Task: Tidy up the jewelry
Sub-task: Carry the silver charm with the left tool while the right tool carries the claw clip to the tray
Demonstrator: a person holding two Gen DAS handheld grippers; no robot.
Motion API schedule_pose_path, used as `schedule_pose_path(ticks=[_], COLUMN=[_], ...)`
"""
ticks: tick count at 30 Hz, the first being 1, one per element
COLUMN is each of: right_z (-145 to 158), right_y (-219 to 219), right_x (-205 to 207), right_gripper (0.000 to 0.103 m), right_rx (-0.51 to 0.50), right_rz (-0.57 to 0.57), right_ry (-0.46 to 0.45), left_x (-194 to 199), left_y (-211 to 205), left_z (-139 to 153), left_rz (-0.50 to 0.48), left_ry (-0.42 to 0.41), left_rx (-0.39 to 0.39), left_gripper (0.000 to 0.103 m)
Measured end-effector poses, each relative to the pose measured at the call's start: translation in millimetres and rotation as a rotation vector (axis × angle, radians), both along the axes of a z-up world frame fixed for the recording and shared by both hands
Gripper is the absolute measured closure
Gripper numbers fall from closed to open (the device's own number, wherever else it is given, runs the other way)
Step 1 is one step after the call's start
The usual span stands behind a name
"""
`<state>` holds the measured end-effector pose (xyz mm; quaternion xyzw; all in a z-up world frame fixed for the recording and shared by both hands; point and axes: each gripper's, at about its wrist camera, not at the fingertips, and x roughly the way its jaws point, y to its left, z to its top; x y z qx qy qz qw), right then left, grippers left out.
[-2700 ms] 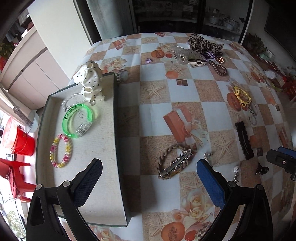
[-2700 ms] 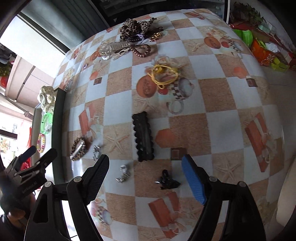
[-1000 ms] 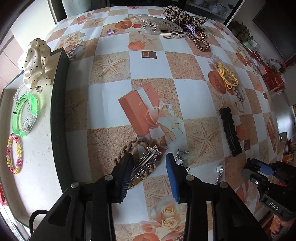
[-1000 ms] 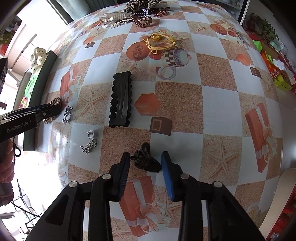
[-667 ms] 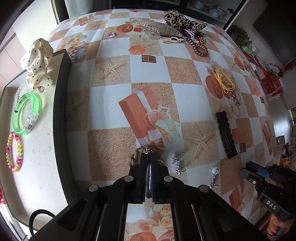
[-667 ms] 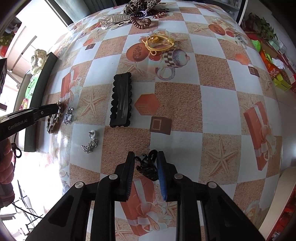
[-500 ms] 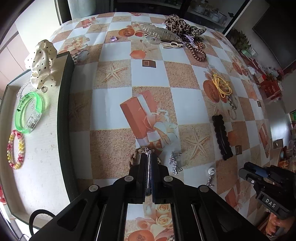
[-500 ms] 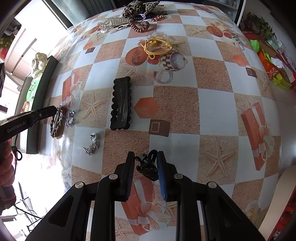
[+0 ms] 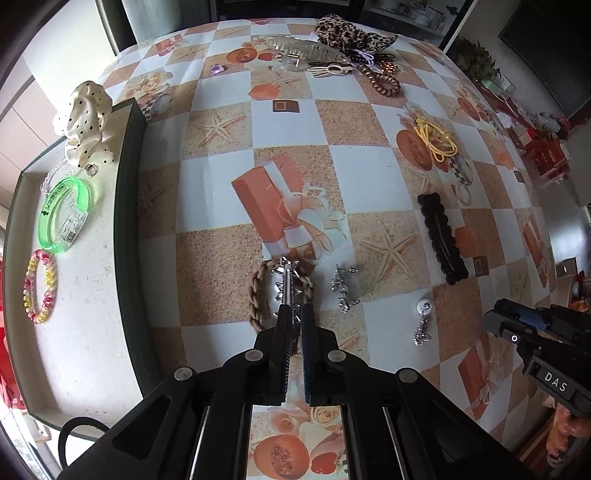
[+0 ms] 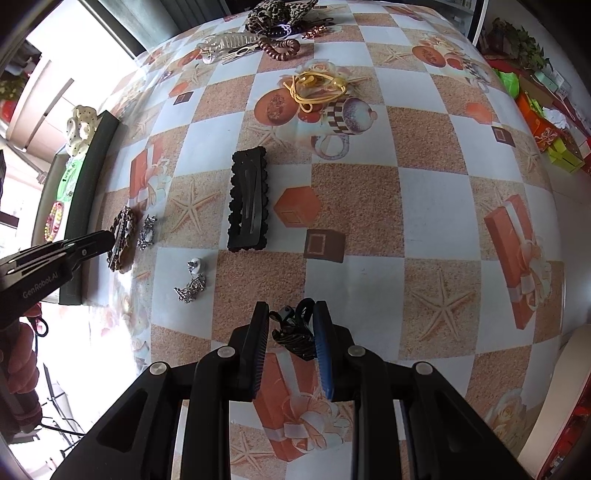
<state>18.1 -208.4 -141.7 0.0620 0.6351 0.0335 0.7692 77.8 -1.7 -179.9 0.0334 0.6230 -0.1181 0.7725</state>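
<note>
A dark green, shallow rectangular tray (image 9: 127,206) with a pale speckled floor sat at the left edge of the table, on the checkered tablecloth (image 9: 354,177) printed with starfish and gift boxes. Inside it lay four pieces: a cream fabric scrunchie with black dots (image 9: 85,123) heaped at the far end and spilling over the rim, a clear beaded bracelet (image 9: 51,173) just beside it, a translucent green plastic bangle (image 9: 64,215) in the middle, and a pink-and-yellow beaded bracelet (image 9: 40,291) nearer the camera, apart from the bangle.

The left gripper (image 9: 293,325) pointed steeply down with its jaws drawn almost together, pinching a silver metal hair clip studded with stars (image 9: 287,286); a beige braided rope bracelet (image 9: 258,295) looped around the clip, though whether it was caught in the grip could not be told. The right gripper (image 10: 290,332) was narrowly closed on a small black claw clip (image 10: 293,332), pressed between its pads just above the cloth.

Outside the tray, loose on the cloth, lay a silver chain earring (image 9: 343,290), a white-bead-and-silver-chain earring (image 9: 422,321), a black scalloped rectangular snap clip (image 9: 441,238), a bundle of yellow elastic bands (image 9: 437,142), a brown spiral hair tie (image 9: 382,81), a clear plastic claw clip (image 9: 304,51) and a leopard-print scrunchie (image 9: 343,31) at the far side.
</note>
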Motion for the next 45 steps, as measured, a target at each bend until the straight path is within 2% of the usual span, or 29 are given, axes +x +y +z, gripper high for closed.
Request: schedule_pose_path(ticks=[1,2,3,5,11,12,16,18,24,26,27,28,29,35,45], right_z=[0,0,1,1,0,0,1,0,-2,-2,-2,-1,-1,5,20], right_y=[-1,-2,-4,-9,-18,-19,-25,-27,-29,-29,-29,-28,-29,-29,-12], right_x=[-1,-1,-2,-4,-6,-5,-7,-8,-8,-9,-8,-8,-9,-8,2], right_gripper=[0.077,0.077,0.077,0.077,0.077,0.077,0.077,0.077,0.077,0.077,0.077,0.077,0.077,0.077,0.077], right_rx=[-0.001,-0.001,-0.002,-0.003,-0.005,-0.005,-0.010,-0.009,-0.010,-0.009,-0.009,-0.010,-0.011,-0.008,0.012], right_rz=[-0.005,-0.010,-0.015,-0.027,-0.054,-0.056,-0.068,-0.074,-0.076,-0.075,-0.075,-0.075,-0.075,-0.076,-0.044], right_ry=[-0.001,-0.001,-0.001,0.001,0.004,0.004,0.003,0.007,0.009,0.008,0.007,0.006,0.004,-0.004,-0.021], left_x=[-2,-3,-4,-10,-22,-26,-33,-35,-35,-34,-34,-33,-31,-26,-27], left_y=[-3,-7,-10,-20,-54,-58,-73,-81,-96,-97,-98,-98,-99,-78,-41], left_z=[1,2,3,12,10,9,-3,-10,-20,-18,-18,-17,-17,-7,29], left_rz=[-0.011,-0.021,-0.024,-0.047,-0.147,-0.164,-0.201,-0.219,-0.233,-0.230,-0.232,-0.234,-0.232,-0.155,-0.073], left_ry=[-0.002,-0.003,-0.011,-0.065,-0.082,-0.084,-0.033,-0.013,-0.011,-0.022,-0.030,-0.033,-0.023,0.006,-0.048], left_rx=[-0.005,-0.011,-0.007,0.006,0.041,0.043,0.024,0.017,0.022,0.028,0.040,0.041,0.026,-0.091,-0.162], left_gripper=[0.078,0.051,0.000,0.000,0.000,0.003,0.028,0.035,0.039,0.054,0.068,0.087,0.092,0.092,0.092])
